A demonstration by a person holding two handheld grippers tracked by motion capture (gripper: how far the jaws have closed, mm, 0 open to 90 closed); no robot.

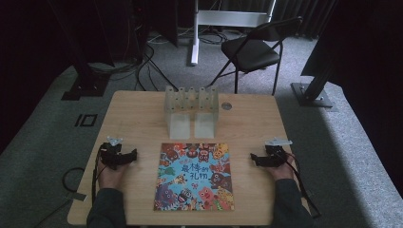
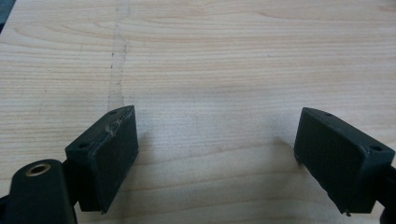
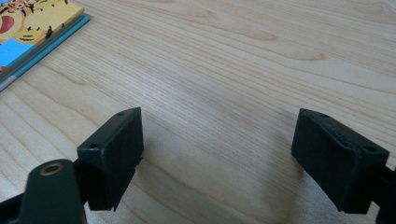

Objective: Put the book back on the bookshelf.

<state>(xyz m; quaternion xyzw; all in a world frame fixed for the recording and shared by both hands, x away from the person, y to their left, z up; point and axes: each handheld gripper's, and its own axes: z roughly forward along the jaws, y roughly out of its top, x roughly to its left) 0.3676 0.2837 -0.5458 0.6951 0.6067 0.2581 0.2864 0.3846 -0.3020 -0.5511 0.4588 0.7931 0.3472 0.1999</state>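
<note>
Two grippers rest on the wooden table (image 1: 138, 114), one on each side of a picture book (image 1: 195, 176).
Left gripper (image 1: 134, 155): jaws wide apart, empty. Book: flat, centre, near the front edge. Right gripper (image 1: 253, 158): jaws wide apart, empty.

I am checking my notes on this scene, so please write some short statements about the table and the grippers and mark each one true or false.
1. A colourful book lies closed on the table between the two grippers. True.
2. The left gripper is shut on the book. False: its jaws stand open over bare wood.
3. The right gripper is open and holds nothing. True.
4. The clear plastic rack stands on top of the book. False: it stands behind it, apart.
</note>
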